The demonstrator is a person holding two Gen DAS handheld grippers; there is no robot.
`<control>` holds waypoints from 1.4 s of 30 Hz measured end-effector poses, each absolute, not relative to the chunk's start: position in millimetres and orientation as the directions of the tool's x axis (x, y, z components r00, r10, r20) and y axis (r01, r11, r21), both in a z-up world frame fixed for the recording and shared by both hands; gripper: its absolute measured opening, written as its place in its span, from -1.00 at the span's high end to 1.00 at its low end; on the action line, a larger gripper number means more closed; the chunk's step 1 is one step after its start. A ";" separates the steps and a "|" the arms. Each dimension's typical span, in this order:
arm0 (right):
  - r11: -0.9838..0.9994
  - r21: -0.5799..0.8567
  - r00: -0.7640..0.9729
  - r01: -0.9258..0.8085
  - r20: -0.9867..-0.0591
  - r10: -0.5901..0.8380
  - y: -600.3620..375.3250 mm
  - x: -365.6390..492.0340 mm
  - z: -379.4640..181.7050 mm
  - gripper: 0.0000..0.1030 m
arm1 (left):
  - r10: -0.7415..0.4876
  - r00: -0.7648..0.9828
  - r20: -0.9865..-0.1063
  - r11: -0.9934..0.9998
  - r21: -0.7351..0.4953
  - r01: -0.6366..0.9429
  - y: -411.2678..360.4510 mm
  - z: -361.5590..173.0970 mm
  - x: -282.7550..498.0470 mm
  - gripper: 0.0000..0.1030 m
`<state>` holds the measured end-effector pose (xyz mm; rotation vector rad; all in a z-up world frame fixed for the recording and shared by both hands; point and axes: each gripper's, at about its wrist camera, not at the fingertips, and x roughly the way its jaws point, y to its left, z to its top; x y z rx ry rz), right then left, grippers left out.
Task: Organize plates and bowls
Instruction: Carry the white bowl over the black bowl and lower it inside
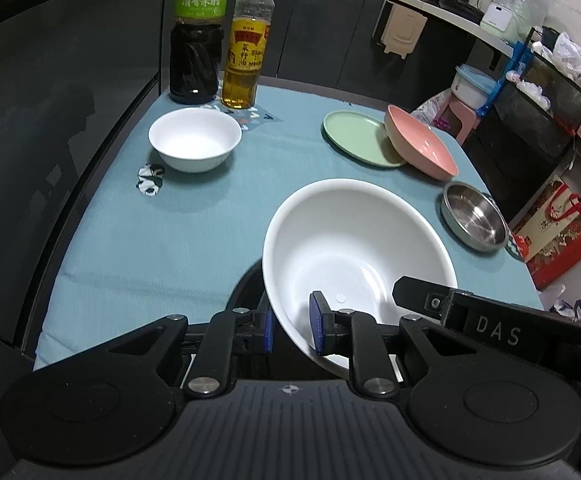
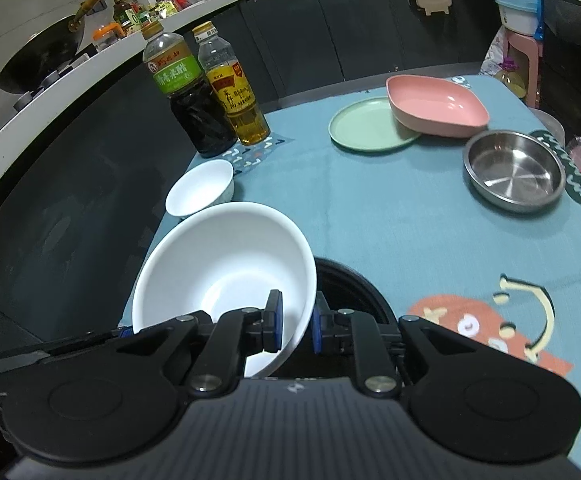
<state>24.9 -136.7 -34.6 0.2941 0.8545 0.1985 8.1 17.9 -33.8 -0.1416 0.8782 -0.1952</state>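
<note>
A large white bowl (image 1: 354, 240) (image 2: 226, 256) hangs tilted above the near part of the teal-clothed table (image 1: 150, 240), held from both sides. My left gripper (image 1: 292, 328) is shut on its near-left rim, one blue pad inside and one outside. My right gripper (image 2: 295, 322) is shut on the opposite rim in the same way. A small white bowl (image 1: 194, 138) (image 2: 200, 188) sits by the bottles. A pink bowl (image 1: 420, 144) (image 2: 434, 104) leans on a green plate (image 1: 354, 136) (image 2: 370, 124). A steel bowl (image 1: 474, 216) (image 2: 514, 170) stands near the table's right edge.
A dark vinegar bottle (image 1: 198, 32) (image 2: 188, 104) and an oil bottle (image 1: 246, 48) (image 2: 238, 100) stand at the table's far corner. A dark round object (image 2: 346, 292) lies under the held bowl. Dark cabinets, a counter and a wok (image 2: 42, 56) surround the table.
</note>
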 end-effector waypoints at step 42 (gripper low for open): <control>0.950 0.311 0.578 -0.015 -0.773 0.262 -136.4 12.0 -62.9 0.67 | -0.210 0.526 -0.824 0.978 -0.166 0.129 9.6 -69.3 2.0 0.66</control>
